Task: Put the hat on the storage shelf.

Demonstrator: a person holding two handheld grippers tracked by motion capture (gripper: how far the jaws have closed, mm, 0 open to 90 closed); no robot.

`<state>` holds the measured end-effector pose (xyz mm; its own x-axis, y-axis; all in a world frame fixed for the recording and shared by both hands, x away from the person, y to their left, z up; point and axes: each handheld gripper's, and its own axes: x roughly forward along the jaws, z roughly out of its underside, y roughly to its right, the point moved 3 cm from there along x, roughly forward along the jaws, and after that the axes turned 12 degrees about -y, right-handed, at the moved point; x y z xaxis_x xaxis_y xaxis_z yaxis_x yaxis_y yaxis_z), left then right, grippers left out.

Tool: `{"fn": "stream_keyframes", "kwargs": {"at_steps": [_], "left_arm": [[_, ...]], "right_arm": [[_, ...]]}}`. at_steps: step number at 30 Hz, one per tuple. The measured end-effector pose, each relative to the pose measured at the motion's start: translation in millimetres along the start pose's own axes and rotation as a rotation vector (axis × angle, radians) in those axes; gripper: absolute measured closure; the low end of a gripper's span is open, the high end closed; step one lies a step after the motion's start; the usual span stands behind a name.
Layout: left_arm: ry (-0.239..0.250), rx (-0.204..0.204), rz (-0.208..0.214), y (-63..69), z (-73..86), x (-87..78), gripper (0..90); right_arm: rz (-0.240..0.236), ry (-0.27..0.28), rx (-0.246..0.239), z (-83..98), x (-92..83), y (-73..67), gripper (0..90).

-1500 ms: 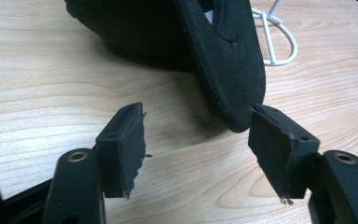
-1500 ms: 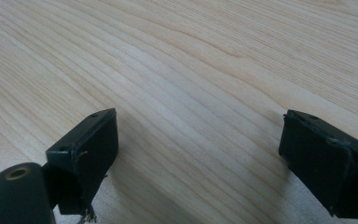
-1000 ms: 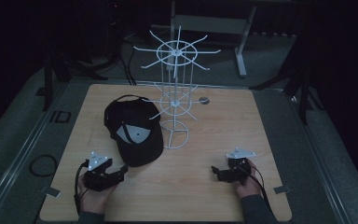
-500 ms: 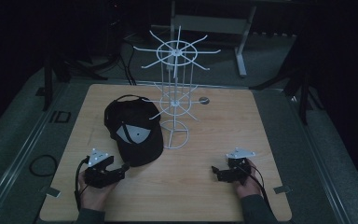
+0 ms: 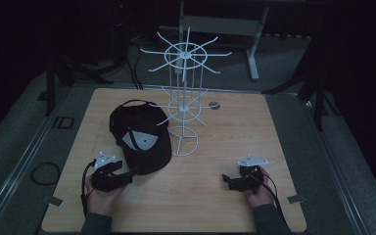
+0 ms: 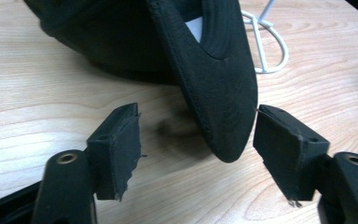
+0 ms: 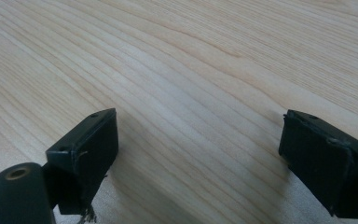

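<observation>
Brim [image 6: 223, 98] of the black baseball cap [image 5: 139, 137] now sits between the jaws of the left gripper [image 6: 198, 149], which has crept a little toward the cap over the last second, while its jaws have just been closing slightly; they are still spread wide, with the right pad almost at the brim's edge and the left pad well clear, so nothing is pinched yet. That suggests the grasp on the brim is about to be made, probably as a first step toward lifting the cap to the white wire display rack [image 5: 183, 98] that stands just beside it on the table [image 5: 274, 127]. The right gripper [image 5: 232, 182] has kept its place at the near right of the table, its jaws parted over bare wood and holding nothing. The cap lies crown-down on the left half of the table, its brim pointing toward the person, its pale inner label [image 5: 138, 140] facing up. Its fabric looks like a matte woven cotton, with rows of stitching curving along the stiff, rounded brim. The rack is thin, glossy wire: a ring base, an upright stem and two tiers of radiating spokes. The tabletop is smooth pale wood with a long flowing grain, and the gripper pads are black, rubbery and frayed at their corners.
</observation>
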<state>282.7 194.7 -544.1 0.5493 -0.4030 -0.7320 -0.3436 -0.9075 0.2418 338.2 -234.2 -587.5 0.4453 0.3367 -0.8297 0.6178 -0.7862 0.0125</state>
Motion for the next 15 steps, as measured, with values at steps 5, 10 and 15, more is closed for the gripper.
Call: {"fn": "stream_keyframes", "kwargs": {"at_steps": [5,10,15], "left_arm": [[-0.01,0.004,0.012,2.3,0.1,5.5,35.8],[-0.01,0.001,0.013,4.0,0.1,13.7,37.6],[-0.01,-0.015,0.036,1.7,0.6,19.2,42.2]], "right_arm": [[0.0,0.0,0.0,0.0,0.0,0.0,11.7],[0.0,0.0,0.0,0.0,0.0,0.0,11.7],[0.0,0.0,0.0,0.0,0.0,0.0,11.7]]}}
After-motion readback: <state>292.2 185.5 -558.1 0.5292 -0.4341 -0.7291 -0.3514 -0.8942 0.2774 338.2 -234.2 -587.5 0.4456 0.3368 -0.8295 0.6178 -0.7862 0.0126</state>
